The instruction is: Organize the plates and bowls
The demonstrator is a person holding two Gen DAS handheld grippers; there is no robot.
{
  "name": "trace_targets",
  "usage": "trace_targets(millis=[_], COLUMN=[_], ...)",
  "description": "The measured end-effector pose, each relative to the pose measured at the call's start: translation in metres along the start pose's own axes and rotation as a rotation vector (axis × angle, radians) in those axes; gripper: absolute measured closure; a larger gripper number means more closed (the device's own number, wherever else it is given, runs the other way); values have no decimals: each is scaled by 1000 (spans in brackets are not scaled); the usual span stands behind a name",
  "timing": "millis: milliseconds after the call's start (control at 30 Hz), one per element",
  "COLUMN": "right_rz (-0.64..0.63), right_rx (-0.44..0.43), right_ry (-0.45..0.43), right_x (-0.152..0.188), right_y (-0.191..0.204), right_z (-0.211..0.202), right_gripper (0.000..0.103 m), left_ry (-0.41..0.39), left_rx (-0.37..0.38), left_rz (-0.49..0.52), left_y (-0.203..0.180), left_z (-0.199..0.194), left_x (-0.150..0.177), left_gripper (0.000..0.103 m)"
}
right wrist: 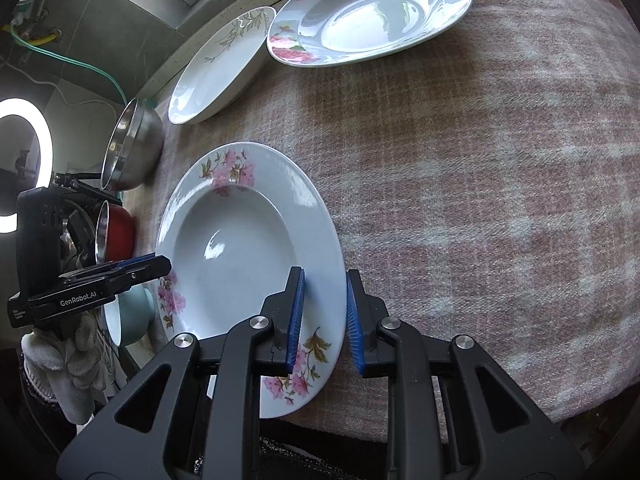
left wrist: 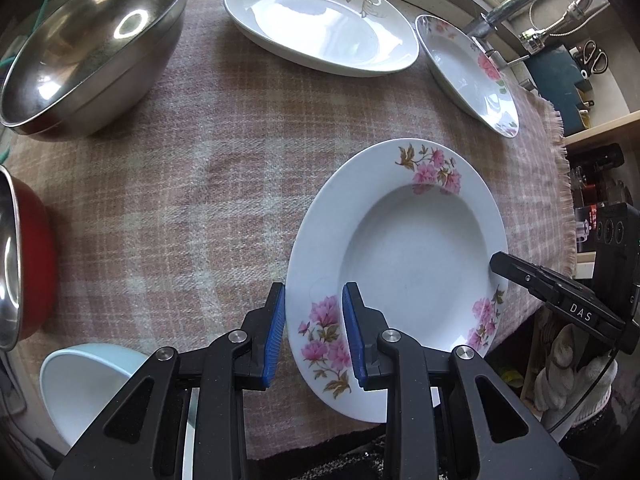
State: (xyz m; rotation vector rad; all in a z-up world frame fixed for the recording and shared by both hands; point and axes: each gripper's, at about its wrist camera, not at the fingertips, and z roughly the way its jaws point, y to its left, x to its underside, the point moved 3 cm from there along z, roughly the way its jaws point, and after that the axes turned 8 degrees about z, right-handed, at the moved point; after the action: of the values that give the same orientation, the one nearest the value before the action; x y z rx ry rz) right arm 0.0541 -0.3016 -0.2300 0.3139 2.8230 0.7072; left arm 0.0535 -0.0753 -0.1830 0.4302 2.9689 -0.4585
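From your left wrist camera, your left gripper (left wrist: 314, 334) straddled the near rim of the floral plate (left wrist: 404, 264), jaws narrowly apart and clamped on it, while the plate sat at the near edge of the plaid cloth (left wrist: 200, 200). Nothing looked stacked: the leaf-patterned dish (left wrist: 320, 24), a second floral plate (left wrist: 468, 72), the steel bowl (left wrist: 92, 48), red bowl (left wrist: 24, 264) and pale blue bowl (left wrist: 92, 392) all lay apart.

From your right wrist camera, your right gripper (right wrist: 324, 320) pinched the same plate's opposite rim. Sorting had barely begun, judging by that spread.
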Motion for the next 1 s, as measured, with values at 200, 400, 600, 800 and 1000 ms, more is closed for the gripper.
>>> trace_targets(millis=[200, 400, 600, 800, 1000], right_rz=[-7, -47, -60, -21, 25], right_rx=[-1, 12, 34, 22, 18], right_ry=[0, 7, -23, -84, -135], right_x=[-2, -1, -5, -22, -47], right_y=[1, 4, -9, -32, -55], right_z=[1, 2, -10, -35, -57], right_gripper=[82, 81, 72, 72, 72], left_ry=[-8, -14, -59, -130, -190], left_rx=[-2, 2, -13, 0, 23], left_rz=[-12, -43, -58, -69, -49], left_y=[0, 2, 1, -5, -20], left_z=[-1, -2, -16, -34, -44], left_x=[3, 5, 2, -11, -44], left_gripper=[77, 77, 77, 77, 74])
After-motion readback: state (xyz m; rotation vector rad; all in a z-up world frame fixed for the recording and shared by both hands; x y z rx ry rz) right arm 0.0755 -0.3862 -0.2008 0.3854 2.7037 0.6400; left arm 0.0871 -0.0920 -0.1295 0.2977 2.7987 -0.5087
